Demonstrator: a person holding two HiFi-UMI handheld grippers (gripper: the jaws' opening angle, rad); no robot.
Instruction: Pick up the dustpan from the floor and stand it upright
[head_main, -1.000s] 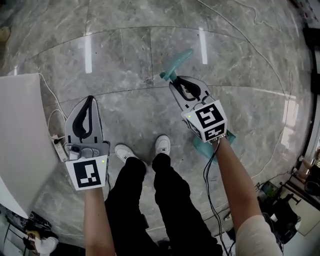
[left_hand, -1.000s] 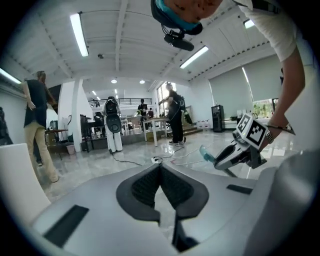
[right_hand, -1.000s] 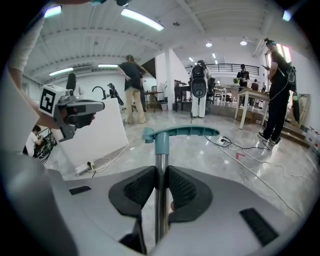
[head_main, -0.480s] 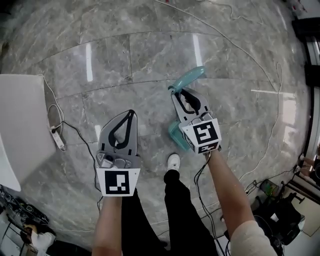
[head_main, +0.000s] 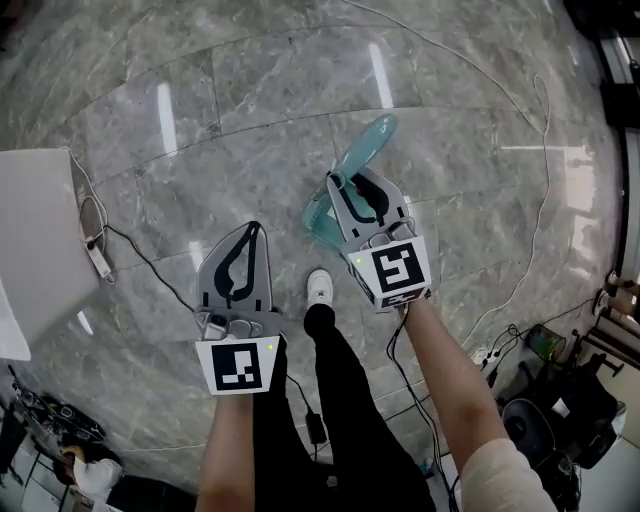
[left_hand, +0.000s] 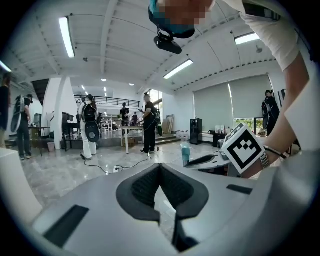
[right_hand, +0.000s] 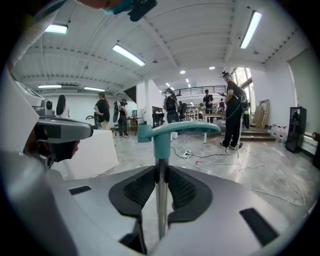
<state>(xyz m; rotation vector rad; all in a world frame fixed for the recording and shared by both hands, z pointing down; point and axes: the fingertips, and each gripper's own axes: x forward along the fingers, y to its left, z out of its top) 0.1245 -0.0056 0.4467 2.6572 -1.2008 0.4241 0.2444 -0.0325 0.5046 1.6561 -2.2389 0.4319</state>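
Observation:
The teal dustpan hangs off the floor by its long handle. Its grip end (head_main: 368, 140) juts past my right gripper (head_main: 343, 188), and its pan (head_main: 317, 213) shows below and left of the jaws. In the right gripper view the metal shaft (right_hand: 160, 200) runs up between the black pads of my right gripper (right_hand: 161, 172), which is shut on it, with the teal grip (right_hand: 182, 129) on top. My left gripper (head_main: 251, 234) is held to the left, apart from the dustpan. Its jaws (left_hand: 160, 172) are shut on nothing.
A white panel (head_main: 35, 240) stands at the left, with a power strip (head_main: 98, 262) and cable beside it. The person's legs and one white shoe (head_main: 319, 287) are below the grippers. A thin cable (head_main: 535, 180) loops across the grey tiles at right. Equipment (head_main: 545, 420) crowds the lower right.
The right gripper has kept hold of the handle while the pan swung from under its lower right to its left. The left gripper moved in toward the middle.

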